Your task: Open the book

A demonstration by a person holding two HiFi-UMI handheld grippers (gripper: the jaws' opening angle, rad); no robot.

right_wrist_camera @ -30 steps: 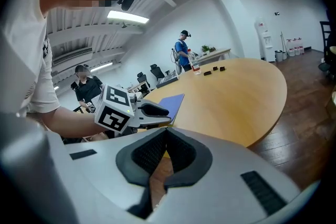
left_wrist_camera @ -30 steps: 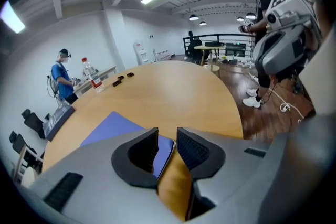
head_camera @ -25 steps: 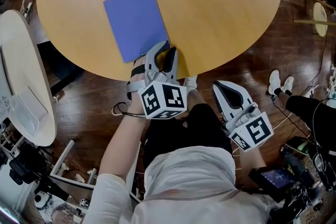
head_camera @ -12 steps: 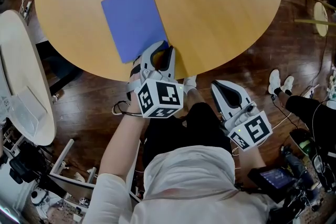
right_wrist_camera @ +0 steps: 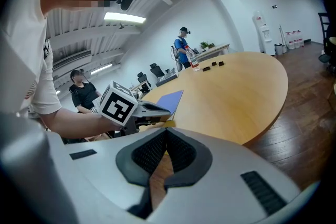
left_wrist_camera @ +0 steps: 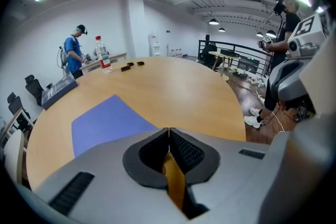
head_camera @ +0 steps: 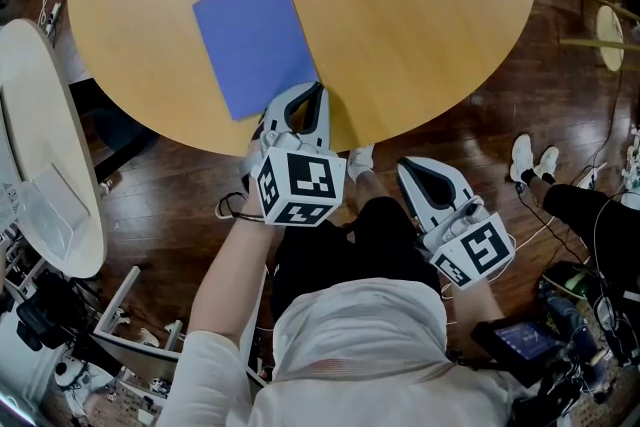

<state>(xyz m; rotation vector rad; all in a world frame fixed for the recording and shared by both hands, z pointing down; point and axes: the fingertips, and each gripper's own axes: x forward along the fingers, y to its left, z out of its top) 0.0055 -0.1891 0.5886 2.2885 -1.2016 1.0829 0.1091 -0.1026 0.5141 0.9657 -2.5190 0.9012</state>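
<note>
- Book (head_camera: 255,40) barely budged; only the left gripper (head_camera: 312,95) had crept slightly left at its near corner.
- It lay closed and flat on the worktop (head_camera: 420,25), long axis running away from the person and leaning left, just ahead-left of the left fingers, which were pressed together on nothing.
- Right gripper (head_camera: 410,170) hung off the worktop, well apart from the book, fingers clenched and empty too.

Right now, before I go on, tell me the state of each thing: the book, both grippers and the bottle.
book: closed, lying flat on the table.
left gripper: jaws together, nothing between them, tip by the book's near corner.
right gripper: jaws together, empty, held off the table's near edge.
bottle: upright, red cap on, at the table's far side.
</note>
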